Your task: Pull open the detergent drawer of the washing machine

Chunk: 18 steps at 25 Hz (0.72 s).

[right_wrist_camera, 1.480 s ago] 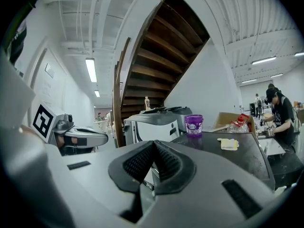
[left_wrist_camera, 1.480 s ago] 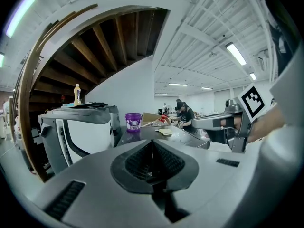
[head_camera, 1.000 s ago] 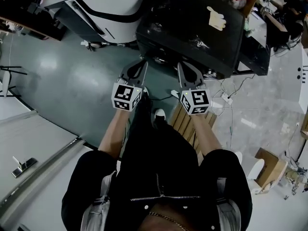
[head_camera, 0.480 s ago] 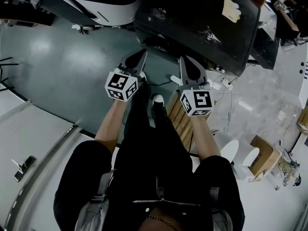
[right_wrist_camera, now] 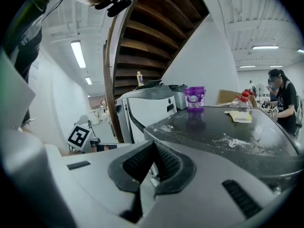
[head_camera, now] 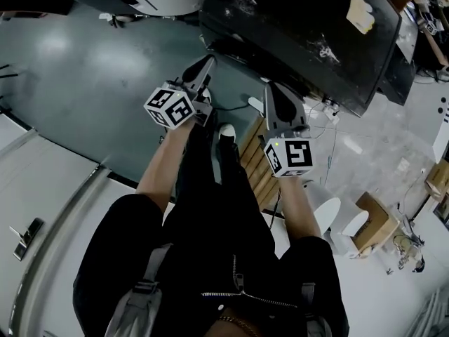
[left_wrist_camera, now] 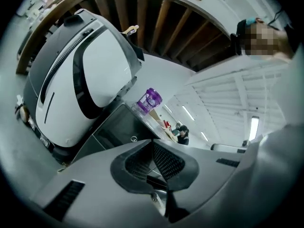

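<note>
Left claw: the left gripper (head_camera: 208, 61) is closed, its pads pressed together with nothing between them. It points toward 1 o'clock in the head view, tilted onto its side.
Right claw: the right gripper (head_camera: 269, 87) is closed too and holds nothing. It points toward 12 o'clock and sits at 3 o'clock of the left one, the 2 apart.
Task's thing: the washing machine (head_camera: 302, 27), a dark box with a flat black top, stands at 12 to 1 o'clock of both claws, just beyond their tips. Neither claw touches it.
Drawer: the left gripper view shows the machine's dark front panel at 11 o'clock of the jaws, but I cannot pick out the detergent drawer on it.
Machine top: dusted with white powder. A purple tub (right_wrist_camera: 195, 98) stands on it at 1 o'clock of the right jaws, and a yellow cloth (head_camera: 361, 16) lies toward its far right edge.
Neighbour: a big white unit with a dark band (left_wrist_camera: 90, 75) stands at 10 o'clock of the washing machine.
Floor: teal floor (head_camera: 77, 83) at 9 o'clock of the left claw, and wooden slats (head_camera: 254, 161) at 7 o'clock of the right claw.
</note>
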Tool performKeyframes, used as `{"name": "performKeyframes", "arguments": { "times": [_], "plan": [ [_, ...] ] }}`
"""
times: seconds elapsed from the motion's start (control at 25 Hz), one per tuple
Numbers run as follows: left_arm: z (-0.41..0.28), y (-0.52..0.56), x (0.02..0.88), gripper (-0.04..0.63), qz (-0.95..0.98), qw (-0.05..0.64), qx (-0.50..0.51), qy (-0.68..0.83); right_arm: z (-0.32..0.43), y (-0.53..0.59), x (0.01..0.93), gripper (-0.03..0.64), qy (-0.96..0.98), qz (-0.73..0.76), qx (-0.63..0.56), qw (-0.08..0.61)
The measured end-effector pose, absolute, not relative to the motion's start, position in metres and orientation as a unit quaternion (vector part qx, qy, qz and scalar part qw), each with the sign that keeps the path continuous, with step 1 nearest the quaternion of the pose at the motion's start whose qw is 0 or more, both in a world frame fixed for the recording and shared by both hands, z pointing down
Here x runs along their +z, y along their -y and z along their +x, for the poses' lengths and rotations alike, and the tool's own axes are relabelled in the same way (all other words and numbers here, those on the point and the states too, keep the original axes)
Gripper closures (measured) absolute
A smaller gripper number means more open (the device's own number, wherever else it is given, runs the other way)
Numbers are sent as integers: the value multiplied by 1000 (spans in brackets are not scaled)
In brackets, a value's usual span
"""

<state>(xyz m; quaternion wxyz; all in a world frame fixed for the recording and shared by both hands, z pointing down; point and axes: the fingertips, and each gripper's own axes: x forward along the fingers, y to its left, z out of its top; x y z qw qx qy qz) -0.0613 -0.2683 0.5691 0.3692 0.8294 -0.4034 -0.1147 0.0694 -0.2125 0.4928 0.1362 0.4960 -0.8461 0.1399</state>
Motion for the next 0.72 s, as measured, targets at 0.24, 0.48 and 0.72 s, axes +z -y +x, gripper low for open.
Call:
{"name": "performKeyframes", "arguments": {
  "times": [0.24, 0.48, 0.72],
  "plan": [
    [-65, 283, 595, 571, 804, 408, -168, 399, 71, 213, 510, 612, 841, 498, 150, 149],
    [-57, 292, 606, 426, 783, 463, -230, 346, 70, 205, 522, 612, 835, 501, 166, 157],
    [-53, 305, 611, 308, 741, 512, -320, 294, 76, 199, 532, 611, 827, 507, 179, 163]
  ]
}}
